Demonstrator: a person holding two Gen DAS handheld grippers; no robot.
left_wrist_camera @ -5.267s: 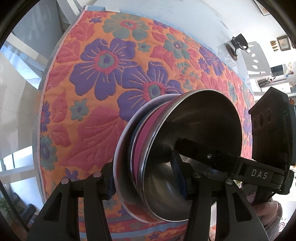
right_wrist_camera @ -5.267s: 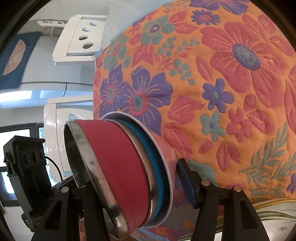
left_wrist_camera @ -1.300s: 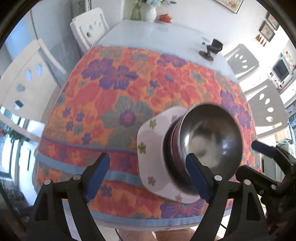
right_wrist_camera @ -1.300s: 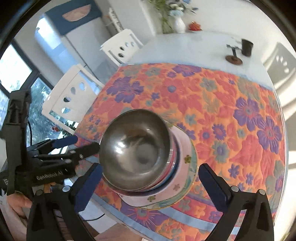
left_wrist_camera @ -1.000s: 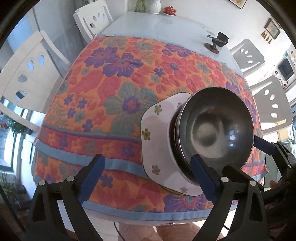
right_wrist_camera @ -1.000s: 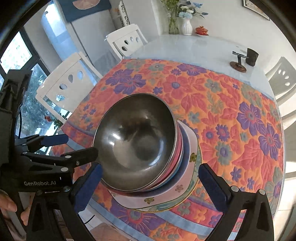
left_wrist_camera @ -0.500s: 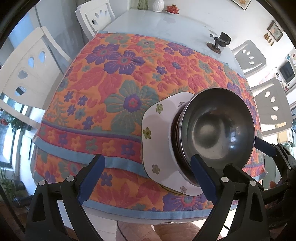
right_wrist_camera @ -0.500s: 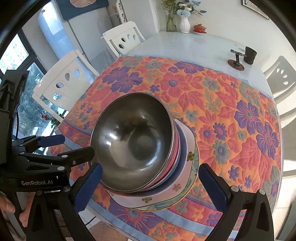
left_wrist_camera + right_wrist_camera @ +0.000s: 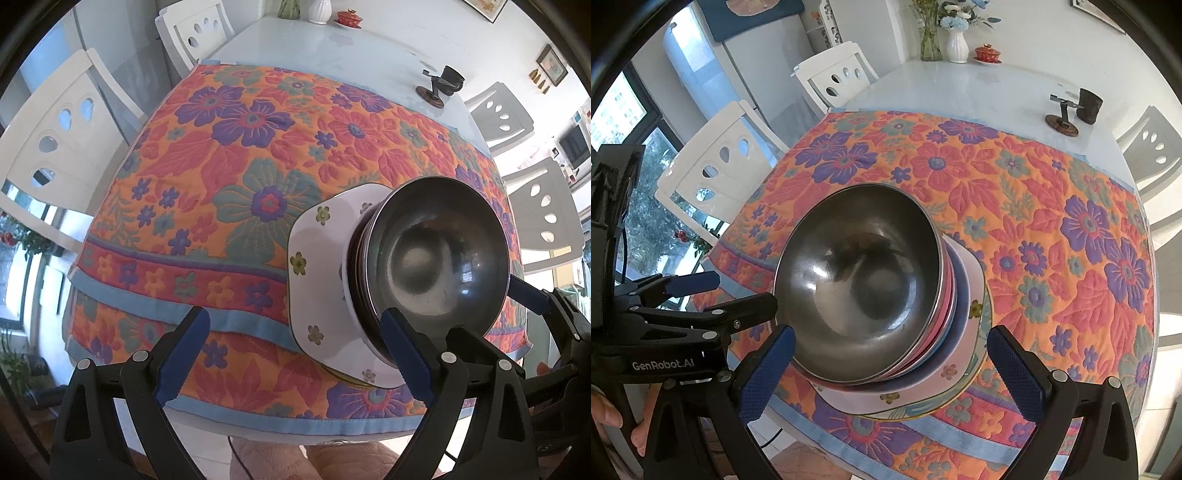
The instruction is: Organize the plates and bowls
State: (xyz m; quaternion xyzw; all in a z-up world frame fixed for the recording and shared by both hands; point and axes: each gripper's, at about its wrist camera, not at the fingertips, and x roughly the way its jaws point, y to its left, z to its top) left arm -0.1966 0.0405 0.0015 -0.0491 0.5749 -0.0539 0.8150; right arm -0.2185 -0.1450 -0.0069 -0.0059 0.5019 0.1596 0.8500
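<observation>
My left fingers [image 9: 295,354] and right fingers [image 9: 890,373] are spread wide, grasping nothing, flanking the stack. Steel bowl [image 9: 858,286] tops nested bowls on a flowered plate [image 9: 314,266], near the cloth's [image 9: 1052,221] front edge on the surface.

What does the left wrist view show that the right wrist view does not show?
Only the left wrist view shows the framed pictures on the wall and a screen at far right. Only the right wrist view shows the blue flowers above the vase, the pink bowl under the steel one, and a bare hand. Both show the steel bowl atop the stack, the flowered plate, the floral cloth and open jaws.
</observation>
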